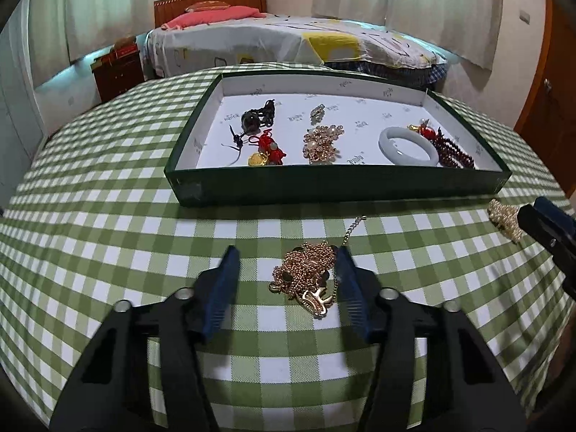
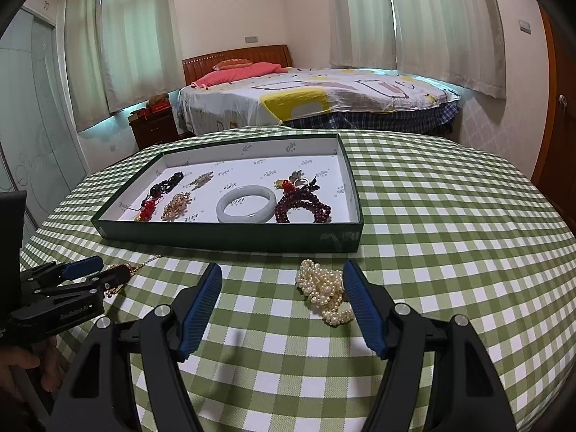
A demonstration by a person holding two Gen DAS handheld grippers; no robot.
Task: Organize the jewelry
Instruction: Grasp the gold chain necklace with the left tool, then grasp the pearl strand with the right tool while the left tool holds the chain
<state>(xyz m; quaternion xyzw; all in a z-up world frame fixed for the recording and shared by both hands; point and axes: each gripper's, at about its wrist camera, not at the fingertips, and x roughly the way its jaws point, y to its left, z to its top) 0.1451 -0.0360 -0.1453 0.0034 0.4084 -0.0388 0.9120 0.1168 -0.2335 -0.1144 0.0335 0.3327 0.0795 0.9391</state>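
**Inspector A:** We record 2 pieces outside the tray (image 1: 338, 187), both on the checked counter (image 1: 108, 237) just in front of its near wall. The gold chain necklace (image 1: 306, 277) lies heaped between the jaws of the left gripper (image 1: 286, 284), which stand wide apart and hold nothing; the right-hand finger (image 1: 347, 270) looks to be touching the heap's edge.

**Inspector B:** Agreed. The right gripper (image 2: 282, 300) is likewise spread wide and empty. The pearl strand (image 2: 324, 293) sits off-centre, against its right-hand finger (image 2: 360, 298), in front of the tray's near right corner.

**Inspector A:** In our judgement both grips need centring first. We would shift each gripper so its heap sits midway, lower until the tips meet the cloth, then close slowly on the thickest bunch.

**Inspector B:** We note a risk: the necklace's loose tail trails towards the tray and may snag its wall. We advise lifting well clear before crossing. Free floor remains behind the jade bangle (image 1: 408, 145).
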